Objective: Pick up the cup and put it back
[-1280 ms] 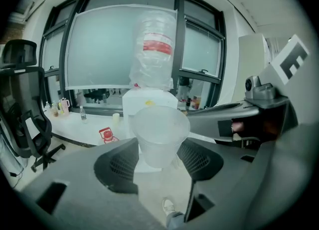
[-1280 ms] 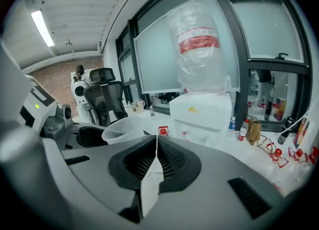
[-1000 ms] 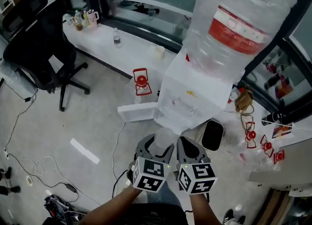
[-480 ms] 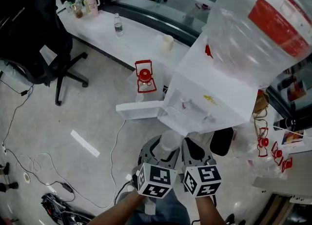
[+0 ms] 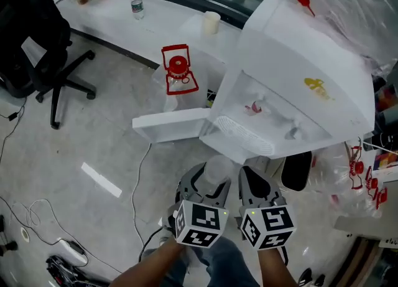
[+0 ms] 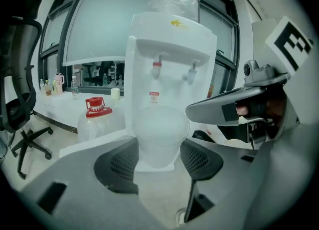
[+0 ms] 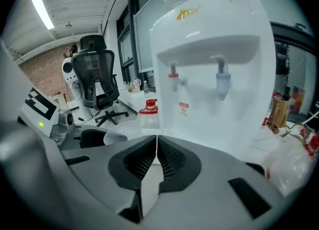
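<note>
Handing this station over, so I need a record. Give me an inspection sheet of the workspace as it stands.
Surface: grey floor, white strip lying on it.
Job's things: translucent cup held up, facing the water dispenser.
Clutter: red-capped jug beside the dispenser.
Grippers: left gripper shut on the cup; right gripper shut, empty.
Cables: white cable trailing across the floor.
Surroundings: office chair, counter with a bottle.

The water dispenser's (image 5: 292, 55) labels cannot be read.
</note>
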### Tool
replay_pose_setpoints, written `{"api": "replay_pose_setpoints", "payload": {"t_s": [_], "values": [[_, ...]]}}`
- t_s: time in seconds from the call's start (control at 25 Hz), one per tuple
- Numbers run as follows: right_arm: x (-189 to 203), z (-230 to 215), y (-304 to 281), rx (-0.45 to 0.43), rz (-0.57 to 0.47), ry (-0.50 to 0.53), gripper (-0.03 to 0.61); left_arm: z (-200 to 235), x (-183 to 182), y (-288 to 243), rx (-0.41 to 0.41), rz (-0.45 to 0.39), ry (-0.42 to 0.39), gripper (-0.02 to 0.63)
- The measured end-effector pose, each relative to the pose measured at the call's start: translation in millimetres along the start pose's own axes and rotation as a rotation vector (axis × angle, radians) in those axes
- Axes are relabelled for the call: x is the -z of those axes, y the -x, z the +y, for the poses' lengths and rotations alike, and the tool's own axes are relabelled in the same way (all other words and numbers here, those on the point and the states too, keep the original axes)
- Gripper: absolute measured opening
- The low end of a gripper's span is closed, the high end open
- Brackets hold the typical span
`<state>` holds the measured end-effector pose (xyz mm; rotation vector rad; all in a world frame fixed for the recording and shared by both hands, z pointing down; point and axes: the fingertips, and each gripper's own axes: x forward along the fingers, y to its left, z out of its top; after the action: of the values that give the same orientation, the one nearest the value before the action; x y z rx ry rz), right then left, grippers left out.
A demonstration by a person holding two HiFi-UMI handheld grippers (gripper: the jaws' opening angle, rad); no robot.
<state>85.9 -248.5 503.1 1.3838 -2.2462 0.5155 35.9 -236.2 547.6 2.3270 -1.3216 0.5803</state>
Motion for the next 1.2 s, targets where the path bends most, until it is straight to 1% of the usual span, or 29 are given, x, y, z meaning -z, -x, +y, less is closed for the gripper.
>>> {"api": "replay_pose_setpoints", "payload": {"t_s": [0.2, 0.48, 0.8, 1.08, 1.2], "values": [[40.9, -16.2, -33.5, 0.024, -0.006, 0.004, 0.021, 6.5, 37.6, -44.9, 0.026, 0.001, -0.034, 0.264], [84.1, -43.5, -86.8, 0.025, -0.013, 0.02, 0.021, 12.9, 72.1, -113.6, 0.061, -0.011, -0.082, 0.264], [131.0, -73.3, -141.4, 0.039, -0.042, 0.047, 0.021, 21.5, 119.6, -188.6, 0.085, -0.027, -0.107, 0.264], [163.9, -95.2, -180.6, 0.048, -0.056, 0.074, 0.021, 26.8, 151.0, -255.7, 0.11, -0.03, -0.149, 0.264], [174.9, -103.9, -194.0, 0.051, -0.06, 0.091, 0.021, 30.7, 163.5, -282.6, 0.105, -0.031, -0.143, 0.264]]}}
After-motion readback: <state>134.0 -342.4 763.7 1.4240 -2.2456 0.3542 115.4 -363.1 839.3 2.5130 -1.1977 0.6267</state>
